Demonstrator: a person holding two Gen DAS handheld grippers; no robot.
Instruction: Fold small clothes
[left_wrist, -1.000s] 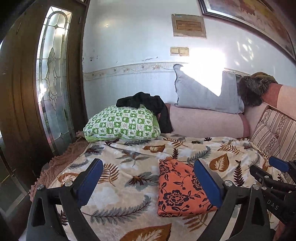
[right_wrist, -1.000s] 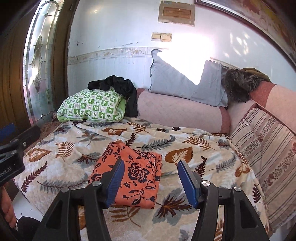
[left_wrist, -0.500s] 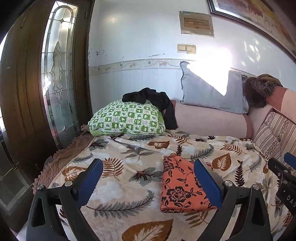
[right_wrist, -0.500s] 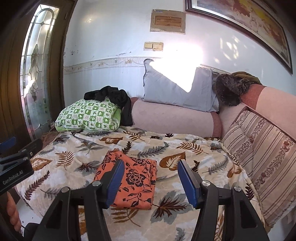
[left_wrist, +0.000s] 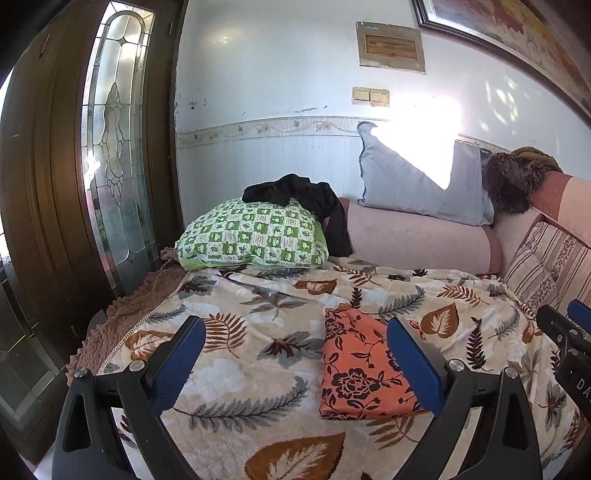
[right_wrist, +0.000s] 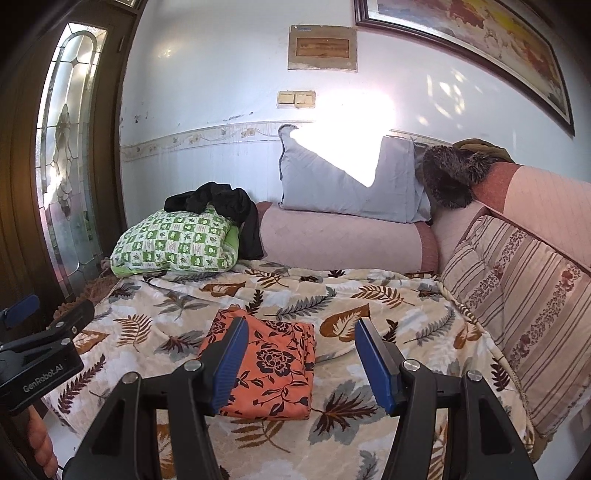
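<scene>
Both tongs drawn back and higher than a second ago, left tongs (left_wrist: 295, 354) and right tongs (right_wrist: 299, 358) gaping empty, folded orange floral garment (right_wrist: 266, 369) flat on leaf-print blanket (right_wrist: 369, 295), green checked pillow (right_wrist: 177, 240) against wall.

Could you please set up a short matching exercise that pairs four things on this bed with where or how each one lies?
Things:
1. orange floral garment
2. black garment
3. grey pillow
4. striped cushion

Places or states:
A. draped over the green checked pillow
B. leaning against the wall atop the pink bolster
C. folded flat on the leaf-print blanket
D. propped along the right side

Pairs: 1-C, 2-A, 3-B, 4-D
</scene>
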